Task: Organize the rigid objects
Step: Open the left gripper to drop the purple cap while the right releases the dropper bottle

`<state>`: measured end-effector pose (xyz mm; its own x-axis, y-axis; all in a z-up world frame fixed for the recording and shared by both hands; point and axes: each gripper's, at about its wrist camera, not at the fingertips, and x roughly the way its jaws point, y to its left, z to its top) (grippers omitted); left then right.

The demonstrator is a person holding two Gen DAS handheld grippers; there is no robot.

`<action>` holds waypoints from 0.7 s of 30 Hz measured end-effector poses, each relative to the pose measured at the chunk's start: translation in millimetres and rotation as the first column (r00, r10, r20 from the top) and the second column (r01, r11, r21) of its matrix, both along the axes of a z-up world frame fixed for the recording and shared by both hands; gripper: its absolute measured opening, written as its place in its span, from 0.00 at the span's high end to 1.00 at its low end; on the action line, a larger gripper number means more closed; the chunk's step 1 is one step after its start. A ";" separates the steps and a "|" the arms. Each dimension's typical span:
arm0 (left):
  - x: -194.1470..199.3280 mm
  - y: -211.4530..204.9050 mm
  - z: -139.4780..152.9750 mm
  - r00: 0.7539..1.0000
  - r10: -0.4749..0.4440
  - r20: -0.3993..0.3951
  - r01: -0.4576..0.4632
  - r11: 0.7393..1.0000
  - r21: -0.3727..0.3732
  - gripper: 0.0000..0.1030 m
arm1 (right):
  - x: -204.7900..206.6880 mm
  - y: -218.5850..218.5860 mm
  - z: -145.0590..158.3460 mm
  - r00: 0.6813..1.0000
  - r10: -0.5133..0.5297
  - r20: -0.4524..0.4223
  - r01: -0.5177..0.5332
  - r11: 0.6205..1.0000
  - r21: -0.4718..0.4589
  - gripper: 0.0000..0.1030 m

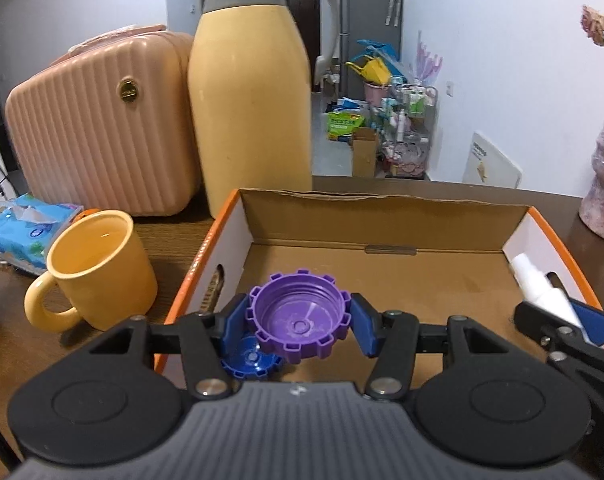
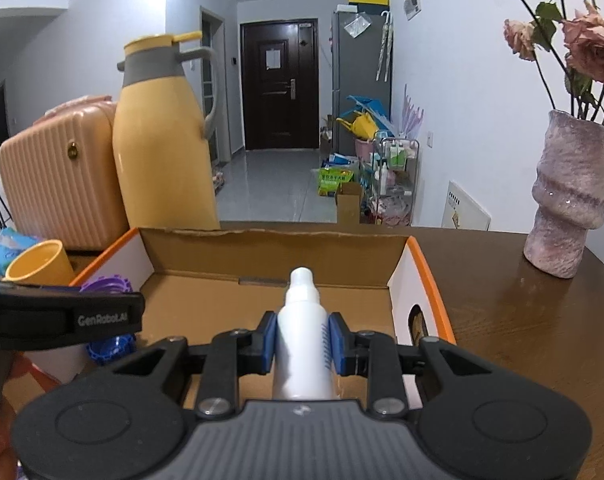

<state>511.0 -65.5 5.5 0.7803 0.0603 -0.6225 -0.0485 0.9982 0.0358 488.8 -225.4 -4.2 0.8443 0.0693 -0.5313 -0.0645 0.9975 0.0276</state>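
My left gripper (image 1: 300, 322) hangs over the near left part of the cardboard box (image 1: 385, 216), with the purple cap (image 1: 300, 316) lying open side up between its blue pads (image 1: 234, 322). The jaws stand about half open. The left pad sits against the cap's toothed rim, while a thin gap shows at the right pad, so I cannot tell whether I have a real grip on it. Under the cap, a blue cap (image 1: 250, 362) rests on the box floor, mostly hidden by my left finger and the purple one.

My right gripper (image 2: 302, 344) is over the right side of the box (image 2: 425, 276), its jaws nearly closed and clamped on the white bottle (image 2: 302, 336). The bottle points forward, nozzle away from me, and its base is cut off by the gripper body.

From the right wrist view, the left gripper's side blocks most of both caps. A yellow mug (image 1: 102, 268) stands just left of the box, outside it, on the wooden table (image 2: 521, 320).
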 end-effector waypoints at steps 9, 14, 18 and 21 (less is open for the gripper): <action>-13.2 9.0 6.7 0.998 -0.010 0.061 0.010 1.000 -0.003 0.00 | -5.5 -7.3 -3.2 1.000 -0.001 -0.007 0.001 1.000 -0.020 0.05; -19.1 10.3 10.3 0.996 -0.016 0.082 0.016 1.000 -0.004 0.00 | -11.0 -13.3 -0.9 1.000 -0.004 0.008 0.004 1.000 -0.007 0.00; -22.2 11.3 13.8 0.995 -0.017 0.096 0.018 1.000 -0.009 0.00 | -13.5 -13.0 1.2 0.999 -0.019 0.040 0.019 1.000 -0.008 0.00; -22.7 12.6 15.6 0.994 -0.005 0.106 0.007 1.000 -0.015 0.00 | -13.4 -12.9 1.8 0.998 -0.038 0.047 0.038 0.999 -0.005 0.00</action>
<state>488.3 -52.9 21.1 0.8421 0.0465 -0.5373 -0.0454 0.9989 0.0154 475.4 -238.3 -2.3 0.8701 0.0336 -0.4918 -0.0275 0.9994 0.0197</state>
